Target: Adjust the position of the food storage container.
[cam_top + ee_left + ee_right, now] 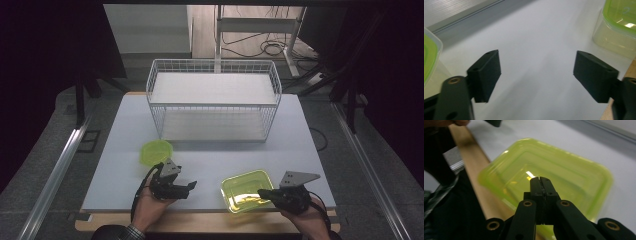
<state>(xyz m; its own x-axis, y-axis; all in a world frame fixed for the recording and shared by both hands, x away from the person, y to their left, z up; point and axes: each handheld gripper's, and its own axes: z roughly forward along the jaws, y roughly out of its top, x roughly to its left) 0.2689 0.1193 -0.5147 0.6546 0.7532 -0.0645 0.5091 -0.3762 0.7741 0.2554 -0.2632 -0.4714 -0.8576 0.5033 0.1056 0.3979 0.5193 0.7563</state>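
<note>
A rectangular clear container with a yellow-green lid (pixel 246 190) sits near the table's front edge, right of centre. My right gripper (pixel 261 192) is at its right side; in the right gripper view its jaws (pixel 541 180) are pressed together above the lid (pixel 569 167), with nothing seen between them. A round container with a green lid (pixel 156 151) stands further left. My left gripper (pixel 190 187) lies between the two containers, low over the bare table, with its jaws wide apart (pixel 537 72) and nothing between them. The rectangular container (pixel 621 22) is at that view's upper right, the round one (pixel 430 57) at its left edge.
A white wire basket (pixel 213 100) stands at the back middle of the white table (pixel 125 130). A wooden strip (pixel 210 221) runs along the front edge. Metal rails flank the table on the floor at both sides.
</note>
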